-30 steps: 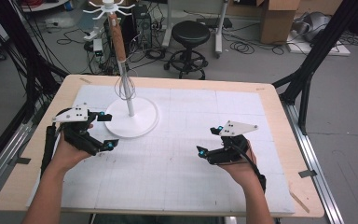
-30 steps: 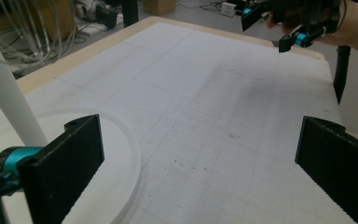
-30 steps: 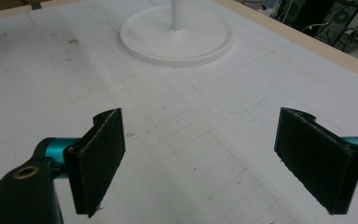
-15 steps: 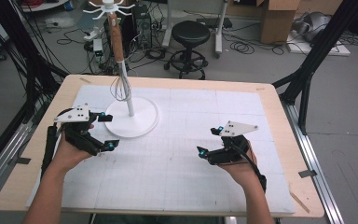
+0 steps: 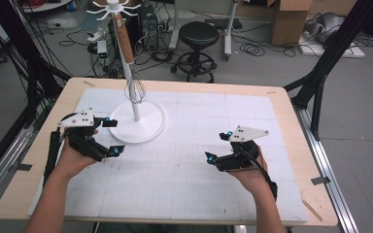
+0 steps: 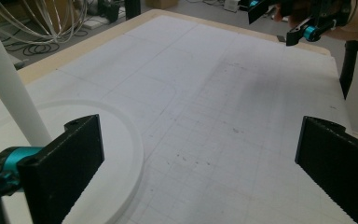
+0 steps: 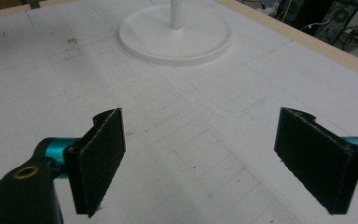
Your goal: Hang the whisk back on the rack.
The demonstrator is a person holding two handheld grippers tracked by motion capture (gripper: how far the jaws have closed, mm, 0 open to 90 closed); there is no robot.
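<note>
Whisk is hanging up high on the white stand, straight up and down, handle on top. It is ahead of my left hand-held gripper, just past its jaws, so that one is nearer. My right hand-held gripper is sitting well apart, off to the side. Both are standing wide open, holding nothing. The desk between them is giving me lots of room.

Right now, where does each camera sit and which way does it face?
High view: above the person's side, looking forward and down on the table; both forearms, left gripper, right gripper.
Left gripper view: along its open jaws across the mat to the right gripper.
Right gripper view: along its open jaws toward the stand.
All share the stand.
</note>
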